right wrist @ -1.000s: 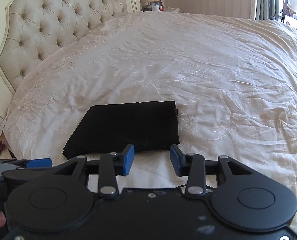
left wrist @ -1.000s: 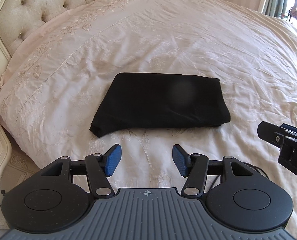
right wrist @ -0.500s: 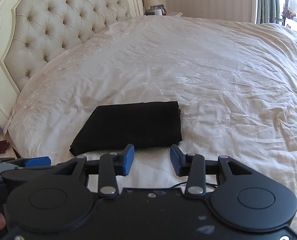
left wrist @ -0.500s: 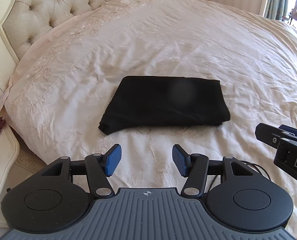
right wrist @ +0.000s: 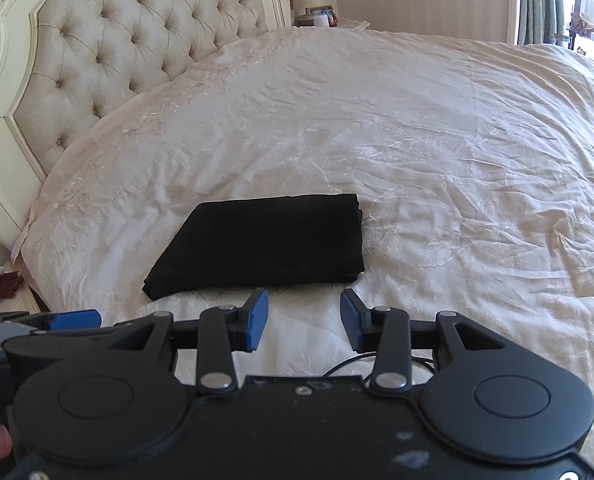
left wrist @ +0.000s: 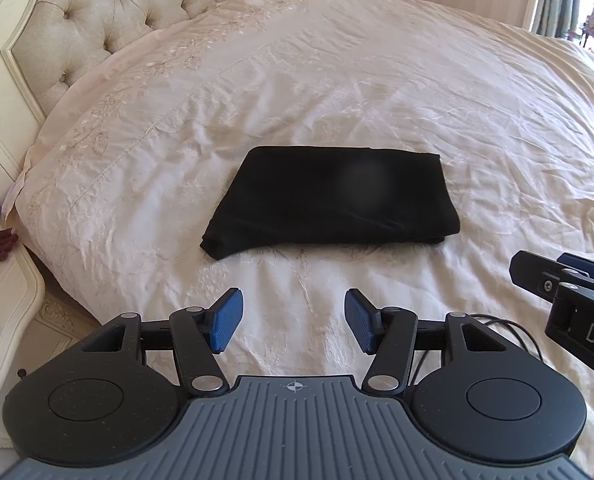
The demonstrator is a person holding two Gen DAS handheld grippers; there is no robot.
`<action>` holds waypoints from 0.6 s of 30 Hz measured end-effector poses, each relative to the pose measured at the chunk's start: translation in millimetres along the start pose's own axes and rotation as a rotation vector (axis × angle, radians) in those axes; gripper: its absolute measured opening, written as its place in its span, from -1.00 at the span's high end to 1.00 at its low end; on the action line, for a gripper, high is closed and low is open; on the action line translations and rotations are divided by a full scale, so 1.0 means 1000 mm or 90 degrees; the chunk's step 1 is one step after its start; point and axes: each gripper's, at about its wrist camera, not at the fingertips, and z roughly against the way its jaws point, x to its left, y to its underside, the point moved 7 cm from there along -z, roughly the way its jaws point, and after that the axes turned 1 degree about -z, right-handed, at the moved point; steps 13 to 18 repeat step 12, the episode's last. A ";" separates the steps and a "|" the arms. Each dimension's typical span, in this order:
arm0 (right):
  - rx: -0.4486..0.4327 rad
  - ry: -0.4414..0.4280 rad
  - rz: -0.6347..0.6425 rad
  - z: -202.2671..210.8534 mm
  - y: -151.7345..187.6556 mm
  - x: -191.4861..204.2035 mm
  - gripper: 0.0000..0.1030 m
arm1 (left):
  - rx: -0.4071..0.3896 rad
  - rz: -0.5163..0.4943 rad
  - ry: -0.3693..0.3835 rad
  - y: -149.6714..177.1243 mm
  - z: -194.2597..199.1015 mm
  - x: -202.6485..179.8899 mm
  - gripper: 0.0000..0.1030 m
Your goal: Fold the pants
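Beyond both gaping grippers, untouched; folded pants (left wrist: 329, 200).

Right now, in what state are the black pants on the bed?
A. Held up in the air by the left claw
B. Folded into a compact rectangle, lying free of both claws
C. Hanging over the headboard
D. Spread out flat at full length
B. The black pants lie as a folded rectangle on the cream bedspread, and both the left claw and the right claw are open and empty, short of its near edge.
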 end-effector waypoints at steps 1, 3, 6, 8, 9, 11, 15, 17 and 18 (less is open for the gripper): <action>0.001 0.001 -0.001 0.000 0.000 -0.001 0.17 | 0.001 -0.001 0.001 0.000 0.000 -0.001 -0.07; 0.004 0.005 -0.005 -0.001 0.000 -0.003 0.17 | 0.002 -0.004 0.003 0.000 -0.002 -0.002 -0.07; 0.011 0.007 -0.013 -0.006 -0.001 -0.004 0.17 | 0.003 -0.006 0.004 -0.001 -0.005 -0.002 -0.07; 0.017 0.009 -0.017 -0.010 -0.001 -0.004 0.17 | 0.004 -0.008 0.005 -0.002 -0.007 -0.001 -0.07; 0.019 0.009 -0.018 -0.011 -0.001 -0.003 0.17 | 0.004 -0.008 0.006 -0.003 -0.008 -0.001 -0.07; 0.024 0.010 -0.018 -0.015 -0.002 -0.001 0.17 | 0.007 -0.007 0.005 -0.004 -0.012 0.001 -0.07; 0.027 0.012 -0.017 -0.019 -0.003 0.001 0.17 | 0.009 -0.008 0.006 -0.006 -0.014 0.002 -0.07; 0.027 0.012 -0.017 -0.019 -0.003 0.001 0.17 | 0.009 -0.008 0.006 -0.006 -0.014 0.002 -0.07; 0.027 0.012 -0.017 -0.019 -0.003 0.001 0.17 | 0.009 -0.008 0.006 -0.006 -0.014 0.002 -0.07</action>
